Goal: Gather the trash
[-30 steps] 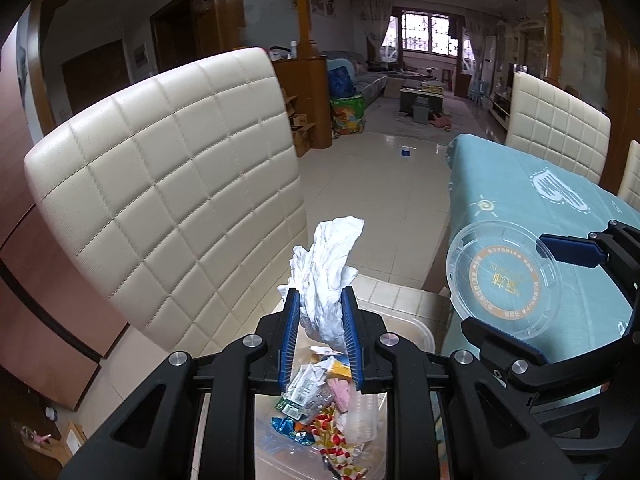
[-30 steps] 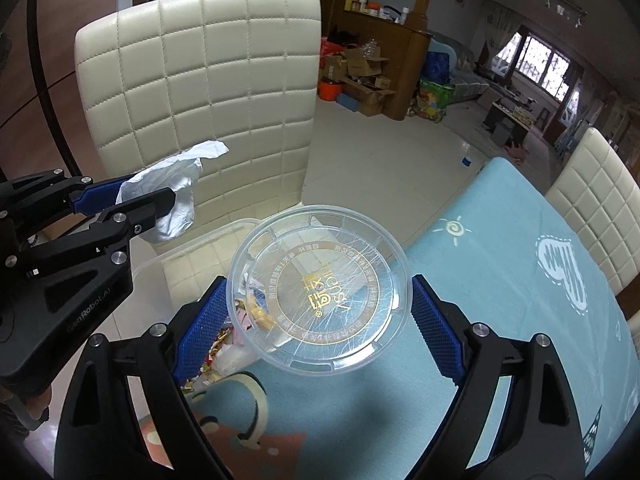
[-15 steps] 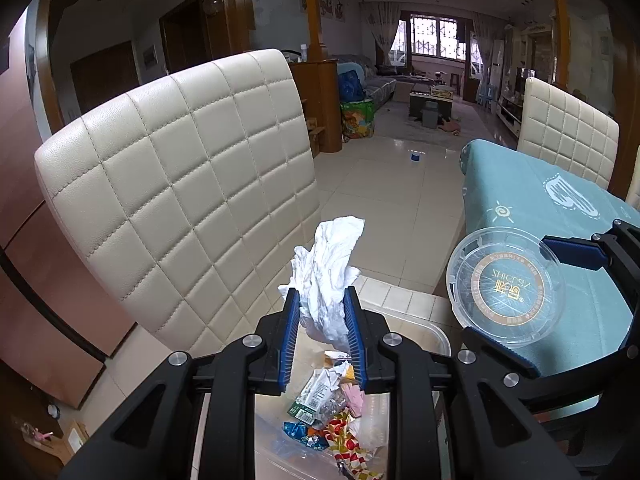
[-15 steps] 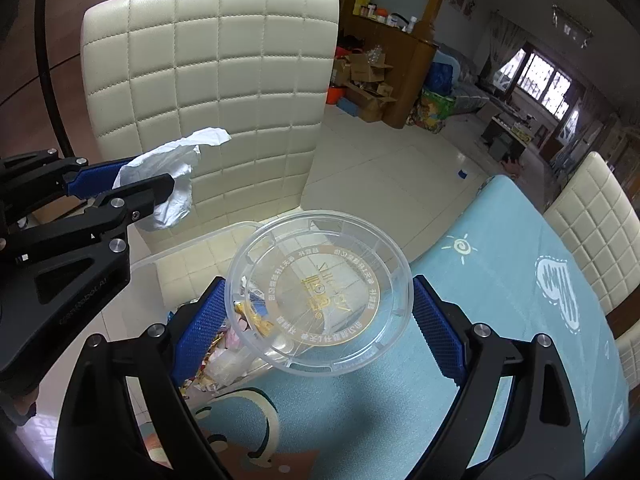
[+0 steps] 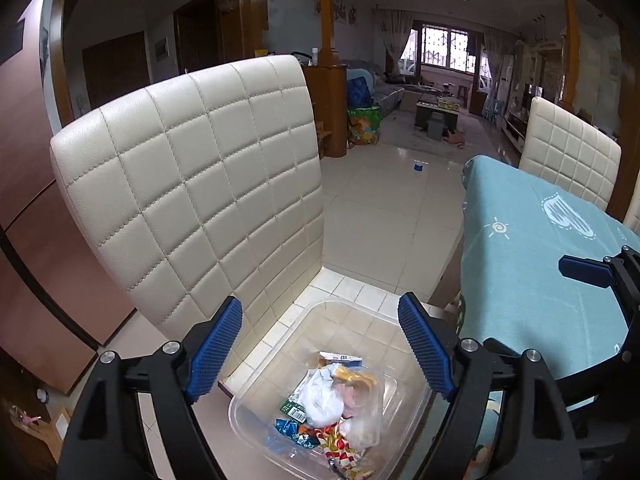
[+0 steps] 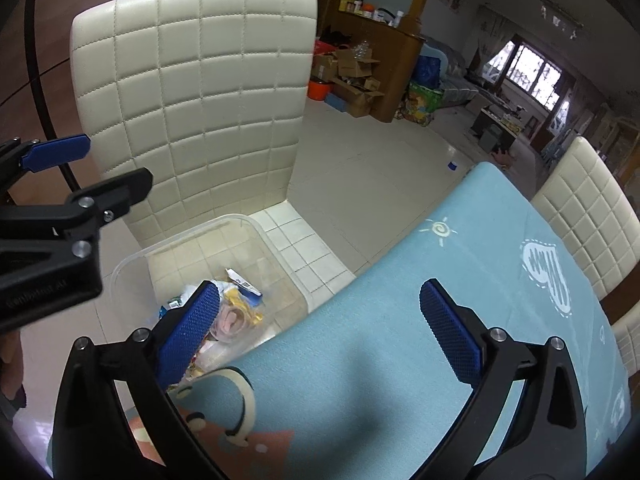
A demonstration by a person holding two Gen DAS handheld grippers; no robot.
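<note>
A clear plastic bin point(image 5: 280, 364) sits on the seat of a cream quilted chair point(image 5: 192, 184). It holds a crumpled white tissue point(image 5: 320, 398), wrappers and a clear plastic lid point(image 5: 366, 420). My left gripper point(image 5: 320, 344) is open and empty right above the bin. My right gripper point(image 6: 320, 328) is open and empty over the near edge of the blue tablecloth point(image 6: 400, 320). The bin point(image 6: 132, 264) lies to its left, partly hidden by its left finger.
The table with the blue cloth point(image 5: 540, 264) stands to the right of the chair. Another cream chair point(image 6: 592, 216) is at its far side. Tiled floor point(image 5: 380, 220) stretches beyond, with boxes point(image 6: 352, 76) and furniture far off.
My left gripper opened and the white tissue dropped into the bin. My right gripper opened and the clear round lid left it; a clear lid now lies in the bin.
</note>
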